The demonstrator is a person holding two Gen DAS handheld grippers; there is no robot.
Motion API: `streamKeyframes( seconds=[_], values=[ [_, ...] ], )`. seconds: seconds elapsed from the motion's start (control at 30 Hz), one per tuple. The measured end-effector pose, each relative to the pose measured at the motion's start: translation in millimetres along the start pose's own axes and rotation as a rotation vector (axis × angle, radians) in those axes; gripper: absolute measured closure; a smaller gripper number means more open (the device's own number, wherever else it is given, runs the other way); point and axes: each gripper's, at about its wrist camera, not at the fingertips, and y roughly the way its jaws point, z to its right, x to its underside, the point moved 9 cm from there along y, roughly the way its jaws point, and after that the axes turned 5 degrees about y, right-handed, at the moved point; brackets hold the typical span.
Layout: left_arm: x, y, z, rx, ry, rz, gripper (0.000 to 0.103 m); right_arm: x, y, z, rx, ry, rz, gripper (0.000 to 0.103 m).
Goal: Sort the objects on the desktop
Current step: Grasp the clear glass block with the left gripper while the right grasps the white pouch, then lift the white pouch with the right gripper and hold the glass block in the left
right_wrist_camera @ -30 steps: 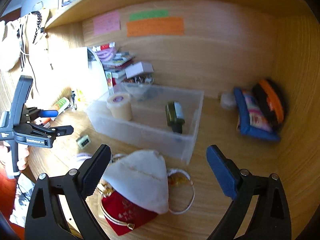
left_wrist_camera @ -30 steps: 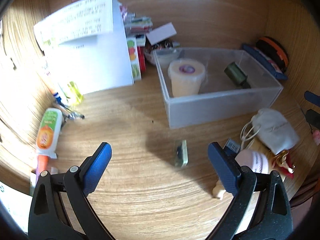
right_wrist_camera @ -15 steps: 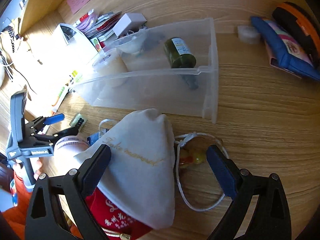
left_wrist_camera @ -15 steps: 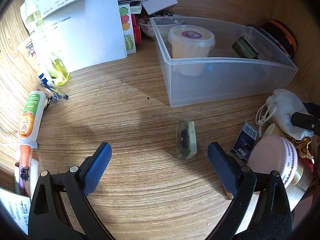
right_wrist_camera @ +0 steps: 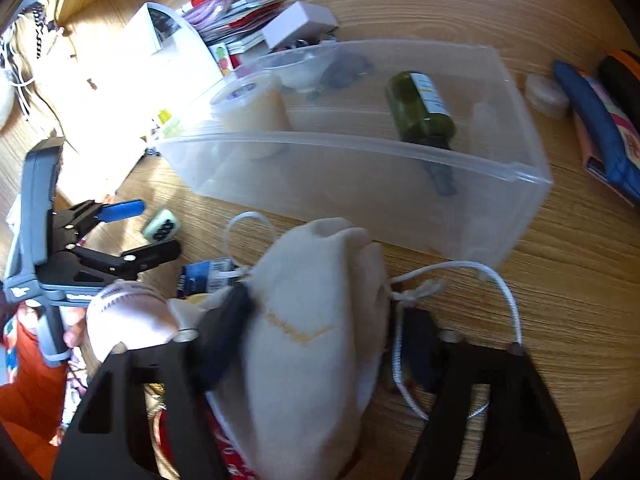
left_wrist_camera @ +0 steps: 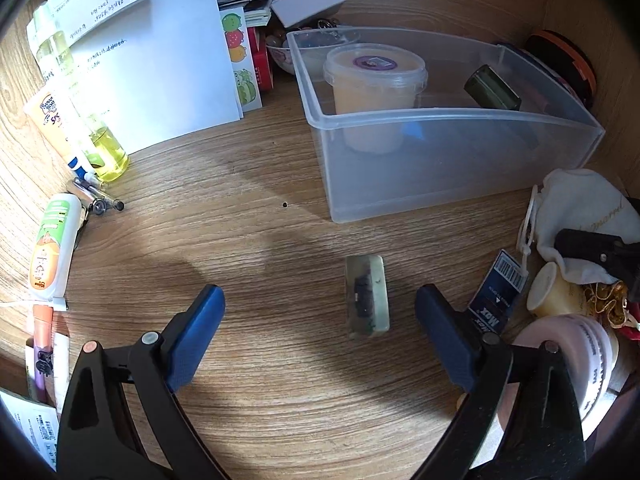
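Observation:
A clear plastic bin [left_wrist_camera: 460, 160] [right_wrist_camera: 360, 176] holds an orange-lidded tub [left_wrist_camera: 374, 92] and a dark green bottle [right_wrist_camera: 420, 104]. A pale green tile [left_wrist_camera: 366, 294] with dark dots lies on the wooden desk between the fingers of my open left gripper [left_wrist_camera: 320, 320], untouched; it also shows in the right wrist view [right_wrist_camera: 161, 229]. My right gripper [right_wrist_camera: 316, 328] has closed around a white drawstring pouch [right_wrist_camera: 316, 340], its fingers pressing the cloth on both sides. The pouch also shows at the right of the left wrist view [left_wrist_camera: 580, 208].
A pink round tin [left_wrist_camera: 576, 364], a blue card [left_wrist_camera: 496, 292], a small cream cup [left_wrist_camera: 548, 290] and a red pouch [right_wrist_camera: 236, 460] lie by the white pouch. Tubes [left_wrist_camera: 50, 248], pens and a yellow bottle [left_wrist_camera: 106, 148] line the left. A blue case [right_wrist_camera: 592, 120] lies at the right.
My right gripper moved down onto the white pouch and closed on it. My left gripper moved forward and lower, bringing the green tile between its open fingers.

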Motion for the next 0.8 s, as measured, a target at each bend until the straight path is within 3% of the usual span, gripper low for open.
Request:
streamKeyframes(
  seconds=[0.17, 0.33, 0.4, 0.43, 0.63, 0.8],
  values=[
    [-0.7, -5.4, 5.6, 0.029, 0.007, 0.029, 0.033, -3.9, -2.0, -1.2, 0.0, 0.017, 0.035, 0.066],
    [-5.2, -5.3, 7.6, 0.052, 0.005, 0.041, 0.062, -12.9, -17.0, -4.1, -0.019, 0.061, 0.117, 0.07],
    [-5.1, -6.2, 9.5, 0.048, 0.015, 0.045, 0.083, -19.7, -27.8, -4.4, -0.047, 0.089, 0.177, 0.07],
    [-5.1, -6.7, 10.5, 0.04, 0.019, 0.045, 0.087, -22.0, -32.2, -4.7, -0.058, 0.097, 0.191, 0.07],
    [-7.0, -5.6, 13.7, 0.037, 0.009, 0.041, 0.088, -29.4, -63.2, -2.3, -0.043, 0.088, 0.257, 0.07],
    [-11.9, -27.3, 16.4, 0.047, -0.006, 0.083, 0.088, -32.4, -83.0, 0.0, -0.053, 0.091, 0.299, 0.07]
  ],
)
